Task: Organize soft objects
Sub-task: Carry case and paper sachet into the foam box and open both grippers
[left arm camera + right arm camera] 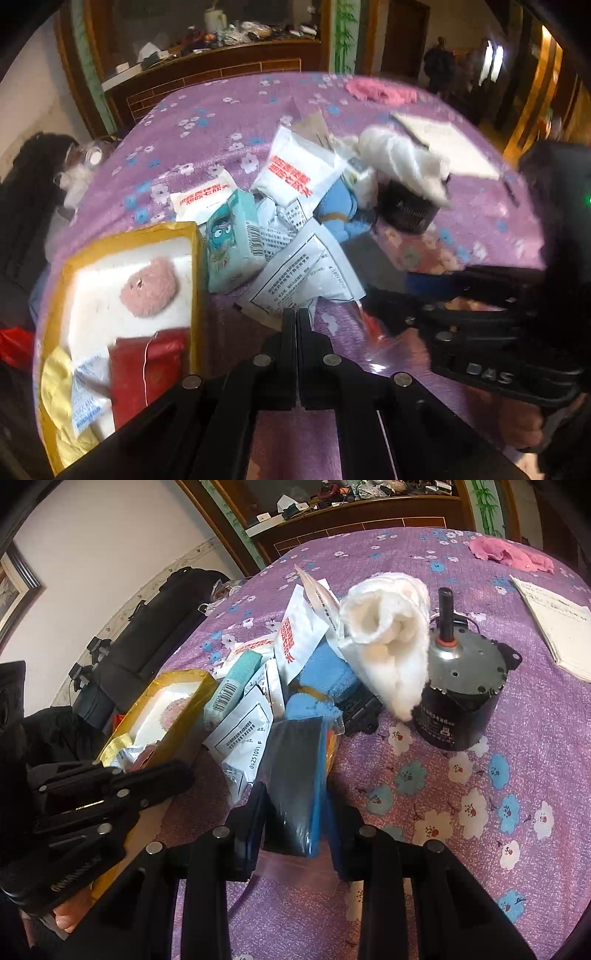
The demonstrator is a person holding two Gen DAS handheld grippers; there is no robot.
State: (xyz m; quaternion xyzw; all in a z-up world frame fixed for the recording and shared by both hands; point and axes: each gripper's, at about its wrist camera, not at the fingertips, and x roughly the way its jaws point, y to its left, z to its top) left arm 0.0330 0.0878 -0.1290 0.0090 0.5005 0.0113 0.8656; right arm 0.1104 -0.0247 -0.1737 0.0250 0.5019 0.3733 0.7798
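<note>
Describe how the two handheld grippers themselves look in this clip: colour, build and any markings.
Both are matte black plastic linkage grippers with flat, narrow fingers and round silver pivot pins. The left gripper has embossed lettering on its body, seen from the right wrist view. The right gripper shows raised letters reading DAS on its body and a small green light.
</note>
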